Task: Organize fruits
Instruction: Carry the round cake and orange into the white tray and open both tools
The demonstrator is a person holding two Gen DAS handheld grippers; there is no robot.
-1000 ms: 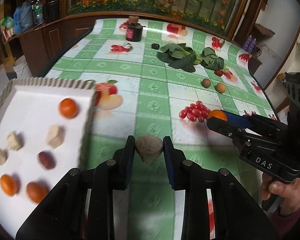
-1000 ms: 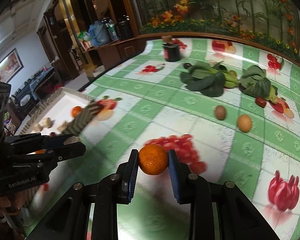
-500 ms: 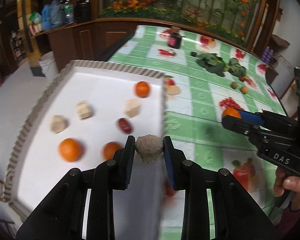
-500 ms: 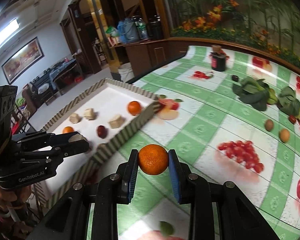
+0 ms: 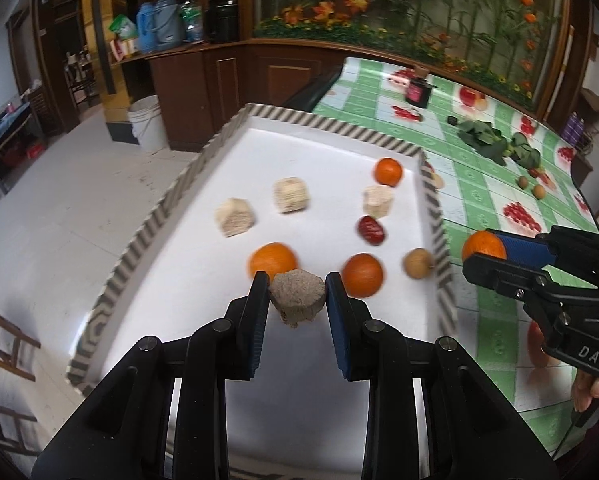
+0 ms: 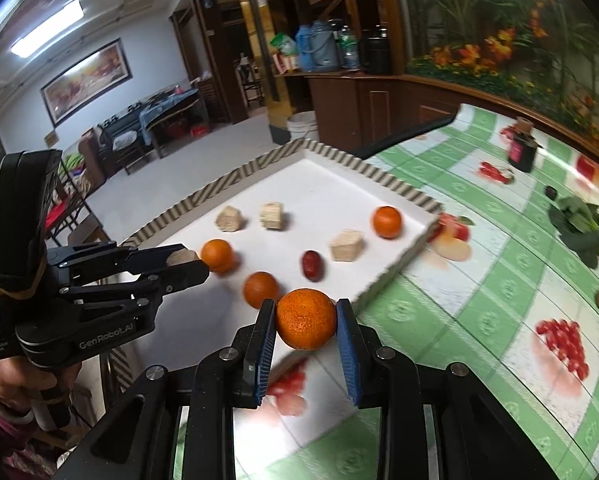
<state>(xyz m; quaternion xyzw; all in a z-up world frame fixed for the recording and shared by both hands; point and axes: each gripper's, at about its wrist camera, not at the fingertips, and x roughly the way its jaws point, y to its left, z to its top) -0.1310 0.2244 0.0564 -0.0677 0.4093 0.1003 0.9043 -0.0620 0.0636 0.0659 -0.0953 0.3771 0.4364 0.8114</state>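
My left gripper [image 5: 297, 300] is shut on a beige lump [image 5: 297, 295] and holds it above the near part of the white tray [image 5: 323, 148]. The tray holds several oranges, beige lumps, a red date [image 5: 371, 230] and a small brown fruit [image 5: 418, 263]. My right gripper [image 6: 305, 322] is shut on an orange [image 6: 306, 319], held above the tray's right rim [image 6: 395, 268]. The right gripper also shows in the left wrist view [image 5: 483, 254], the left gripper in the right wrist view [image 6: 183, 262].
On the green checked tablecloth [image 6: 479, 280] lie leafy greens [image 5: 483, 138], two small brown fruits [image 5: 531, 186] and a dark jar [image 5: 417, 90]. The tray overhangs the table's left edge above the floor. A white bucket [image 5: 149, 122] stands by the cabinet.
Both grippers have moved left from over the tablecloth to the tray, each still holding its item. The left gripper now hangs over the tray's inside.
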